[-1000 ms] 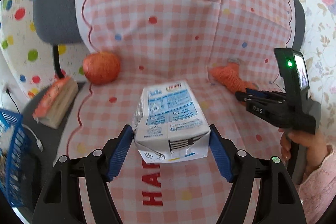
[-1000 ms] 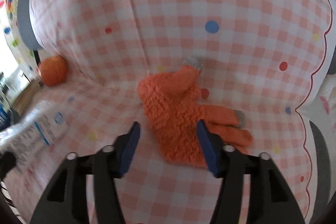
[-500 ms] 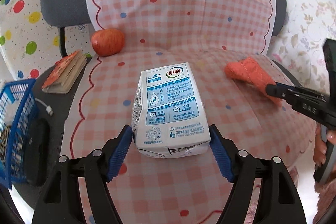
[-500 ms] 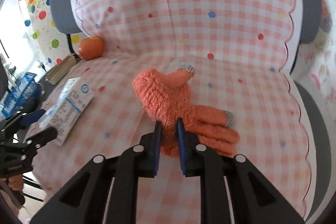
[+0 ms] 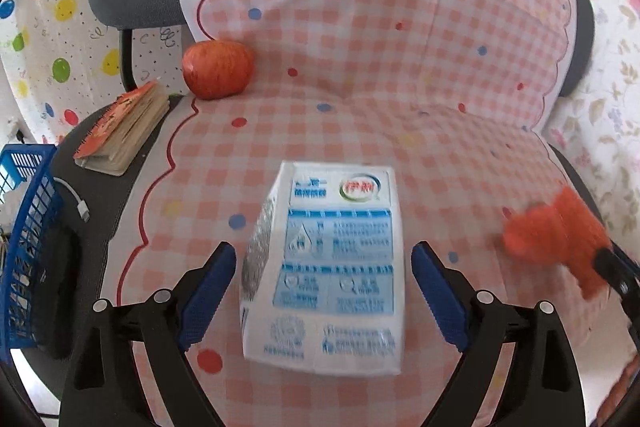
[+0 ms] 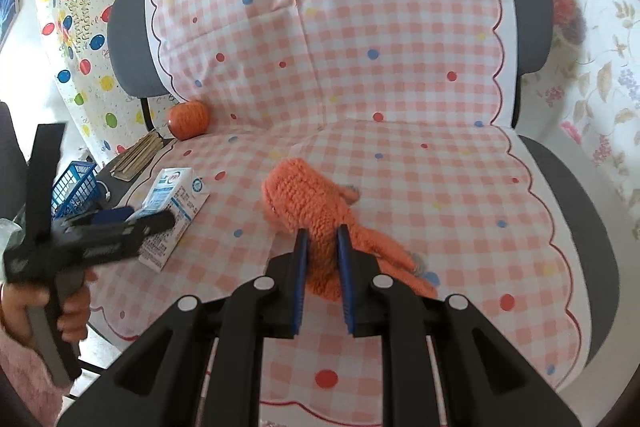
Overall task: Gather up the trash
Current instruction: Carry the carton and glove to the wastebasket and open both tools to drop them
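Between the blue pads of the left hand-held gripper (image 5: 323, 287), whose jaws are opening, a milk carton (image 5: 328, 267) lies flat on the checked chair cover (image 5: 360, 47), clear of both pads. Seen from the right wrist, the right hand-held gripper (image 6: 322, 259) pinches an orange glove (image 6: 308, 203) above the seat; the carton sits left.

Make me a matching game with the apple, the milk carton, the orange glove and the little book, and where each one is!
Things:
1. apple
2. milk carton
3. orange glove
4. notebook

Places:
A. pinched in the right tongs
B. lying between the opening left tongs, pads not touching it
C. on the bare grey chair seat, beside the checked cover
D. at the back of the seat, against the backrest

Pairs: 1-D, 2-B, 3-A, 4-C
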`<state>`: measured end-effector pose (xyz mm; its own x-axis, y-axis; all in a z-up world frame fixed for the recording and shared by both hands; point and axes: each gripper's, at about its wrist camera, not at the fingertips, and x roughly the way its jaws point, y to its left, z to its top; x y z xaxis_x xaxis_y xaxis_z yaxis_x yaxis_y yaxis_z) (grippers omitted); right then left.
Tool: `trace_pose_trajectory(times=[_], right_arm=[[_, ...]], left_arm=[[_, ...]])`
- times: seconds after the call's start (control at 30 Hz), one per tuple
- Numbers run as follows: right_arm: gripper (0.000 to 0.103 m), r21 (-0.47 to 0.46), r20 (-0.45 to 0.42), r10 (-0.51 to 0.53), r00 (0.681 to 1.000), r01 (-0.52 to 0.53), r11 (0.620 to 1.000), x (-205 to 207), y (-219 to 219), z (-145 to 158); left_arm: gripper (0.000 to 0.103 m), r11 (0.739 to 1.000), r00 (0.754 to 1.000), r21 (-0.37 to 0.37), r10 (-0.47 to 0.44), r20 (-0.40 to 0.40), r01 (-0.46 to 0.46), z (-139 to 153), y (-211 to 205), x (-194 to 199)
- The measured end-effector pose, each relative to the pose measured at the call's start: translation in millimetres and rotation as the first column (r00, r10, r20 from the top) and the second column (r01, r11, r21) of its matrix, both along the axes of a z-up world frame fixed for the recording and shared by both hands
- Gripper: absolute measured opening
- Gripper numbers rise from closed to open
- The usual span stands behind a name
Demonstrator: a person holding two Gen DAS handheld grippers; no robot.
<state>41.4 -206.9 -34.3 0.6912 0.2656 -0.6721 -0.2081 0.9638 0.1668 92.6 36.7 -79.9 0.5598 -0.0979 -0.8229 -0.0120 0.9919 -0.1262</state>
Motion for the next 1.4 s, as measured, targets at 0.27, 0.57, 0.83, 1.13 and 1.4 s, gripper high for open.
trace_pose_trajectory(times=[0.27,0.57,0.83,1.13,1.4], right_arm=[[0.014,0.053,0.033,-0.024,0.999,0.023,0.998,-34.0,-20.9,10.1],[0.013,0.089,0.083,-0.071,0.994,0.063,0.994,-76.3,-46.4,30.6],[0.014,0.113,0.094,-0.142,0.985,0.131,0.985,-130.7,-86.5,36.4],[0.014,0.086,0.095,-0.29,0.952,0.282,0.956,-201.2,-132.8,34.3],[0.014,0.061,0.05,-0.402,0.914,0.399,0.915,-254.5,-154.2,10.7]], left_arm=[[0.079,0.994,0.996,0.097,-0.059,0.069,0.052,22.2,-30.1,-43.1],[0.079,0.984,0.969,0.09,-0.167,0.183,0.152,76.3,-84.8,-110.0],[0.079,0.974,0.945,0.083,-0.225,0.238,0.211,87.0,-116.7,-152.1],[0.079,0.927,0.895,0.066,-0.373,0.245,0.368,76.1,-166.9,-190.4],[0.079,0.857,0.829,0.042,-0.509,0.232,0.514,55.9,-208.4,-221.9]])
